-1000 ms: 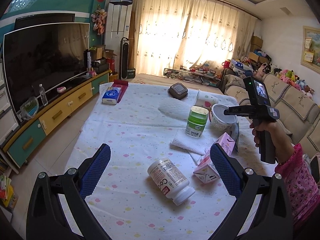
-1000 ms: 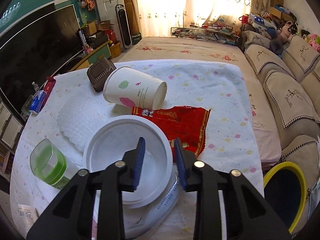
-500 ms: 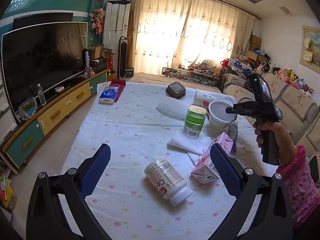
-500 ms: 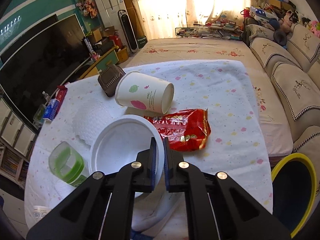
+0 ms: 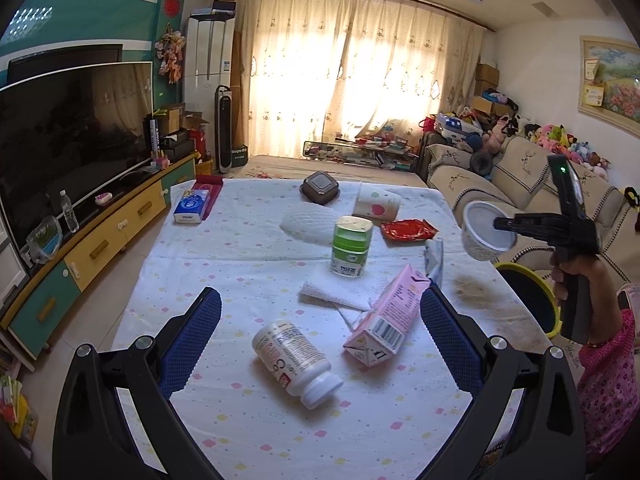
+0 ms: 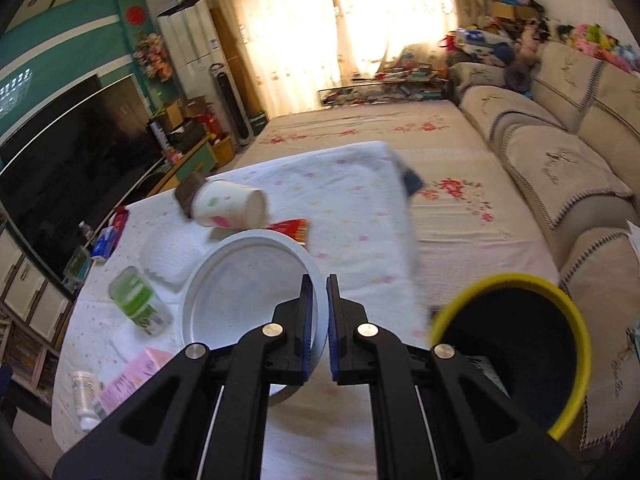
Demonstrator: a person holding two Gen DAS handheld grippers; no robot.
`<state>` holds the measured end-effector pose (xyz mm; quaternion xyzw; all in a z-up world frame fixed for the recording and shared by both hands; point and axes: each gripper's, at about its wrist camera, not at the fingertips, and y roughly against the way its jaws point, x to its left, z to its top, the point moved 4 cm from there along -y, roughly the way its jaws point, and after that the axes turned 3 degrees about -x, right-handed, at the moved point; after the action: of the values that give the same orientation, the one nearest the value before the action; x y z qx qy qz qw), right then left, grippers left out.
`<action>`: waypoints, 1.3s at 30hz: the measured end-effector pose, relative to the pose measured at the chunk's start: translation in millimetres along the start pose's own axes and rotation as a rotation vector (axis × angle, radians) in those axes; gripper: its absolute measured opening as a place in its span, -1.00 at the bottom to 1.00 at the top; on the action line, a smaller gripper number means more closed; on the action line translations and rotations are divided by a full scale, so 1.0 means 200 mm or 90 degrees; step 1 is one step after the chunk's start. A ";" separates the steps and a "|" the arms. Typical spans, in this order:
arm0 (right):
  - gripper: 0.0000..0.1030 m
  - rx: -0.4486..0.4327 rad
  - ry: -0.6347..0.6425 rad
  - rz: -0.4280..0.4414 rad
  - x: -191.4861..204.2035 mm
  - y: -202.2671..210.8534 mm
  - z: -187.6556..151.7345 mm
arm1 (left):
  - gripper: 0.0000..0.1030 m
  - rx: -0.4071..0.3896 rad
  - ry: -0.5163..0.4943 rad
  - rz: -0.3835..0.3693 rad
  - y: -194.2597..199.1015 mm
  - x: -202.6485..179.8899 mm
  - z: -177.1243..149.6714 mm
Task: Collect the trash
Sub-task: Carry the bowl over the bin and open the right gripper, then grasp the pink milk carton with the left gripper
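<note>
Right gripper [image 6: 318,320]: jaws closed down on the rim of the white bowl [image 6: 244,292], one pad inside the wall and one outside; the bowl hangs from this pinch.
Left gripper [image 5: 320,344]: jaws spread wide, nothing between them; held low over the near end of the table.
Change, bowl: a second ago it sat on the table beside the green-capped jar [image 5: 351,248] with the right jaws apart over its rim. It is now clear of the cloth and out past the table's right edge, as the left wrist view shows.
Change, grip: the right jaws have just closed onto the rim.
Meaning for task: pickup judged complete; the bowl is in transit toward the yellow-rimmed bin [image 6: 516,344], which stands on the floor just beside the table, below and to the right of the bowl. Release not yet made.
Risk: a thin rim pinch on a tilted bowl may slip; judged minor.
Remaining on surface: paper cup [image 5: 376,205] on its side, red wrapper [image 5: 408,230], pink carton [image 5: 384,320], white pill bottle [image 5: 296,364] on its side, white napkins [image 5: 336,296].
Surface: table under a white cloth [image 5: 248,248] with pastel spots; a brownish stain near the right edge.
Room: large television [image 5: 68,136] on a teal and yellow cabinet; curtained window; beige sofa [image 6: 560,168] with soft toys.
</note>
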<state>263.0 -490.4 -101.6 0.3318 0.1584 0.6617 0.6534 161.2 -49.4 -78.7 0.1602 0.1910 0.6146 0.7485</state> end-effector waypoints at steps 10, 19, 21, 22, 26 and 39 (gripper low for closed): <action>-0.87 0.032 -0.119 -0.126 -0.70 0.06 -0.24 | 0.90 0.021 -0.030 -0.040 -0.03 -0.16 -0.04; -0.48 0.061 -0.156 -0.172 -0.88 -0.03 -0.38 | 0.90 0.057 -0.053 -0.080 -0.15 -0.29 -0.10; -0.47 0.056 -0.154 -0.167 -0.86 -0.02 -0.38 | 0.90 0.064 -0.057 -0.084 -0.18 -0.30 -0.11; -0.46 0.052 -0.152 -0.161 -0.85 -0.01 -0.38 | 0.90 0.068 -0.060 -0.086 -0.19 -0.30 -0.12; -0.33 0.031 -0.143 -0.140 -0.78 0.07 -0.42 | 0.90 0.081 -0.072 -0.103 -0.27 -0.32 -0.12; -0.14 -0.013 -0.138 -0.068 -0.60 0.30 -0.52 | 0.86 0.161 -0.117 -0.106 -0.63 -0.38 -0.17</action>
<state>141.0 -590.2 -165.8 0.3859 0.0979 0.5878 0.7043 239.7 -148.6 -161.0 0.2920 0.2101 0.5042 0.7851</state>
